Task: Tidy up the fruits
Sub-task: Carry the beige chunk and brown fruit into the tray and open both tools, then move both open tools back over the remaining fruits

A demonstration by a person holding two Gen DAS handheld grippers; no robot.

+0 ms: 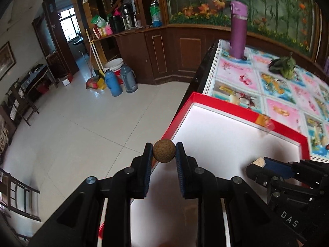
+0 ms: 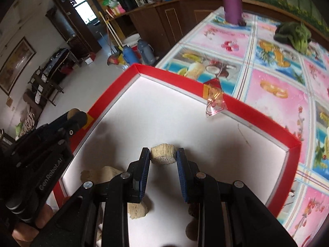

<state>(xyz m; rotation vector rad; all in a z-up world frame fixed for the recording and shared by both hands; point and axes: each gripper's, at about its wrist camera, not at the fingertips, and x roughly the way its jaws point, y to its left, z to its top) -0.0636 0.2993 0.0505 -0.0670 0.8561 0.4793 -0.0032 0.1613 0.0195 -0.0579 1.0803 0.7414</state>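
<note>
My left tool (image 1: pixel 164 154) pinches a round brown fruit (image 1: pixel 164 150) at the corner of the red box (image 2: pixel 257 111). My right tool (image 2: pixel 163 156) grips a pale ridged fruit (image 2: pixel 163 156) above the box's white floor, where other pale pieces (image 2: pixel 107 174) lie, on the bench (image 2: pixel 277 86).

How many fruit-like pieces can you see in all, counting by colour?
Brown round ball, held in the left gripper: 1
Pale beige lumps, one in the right gripper, others in the red box: 3
Total: 4

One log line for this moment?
left gripper: holds brown ball | right gripper: holds tan piece | both over red tray
</note>
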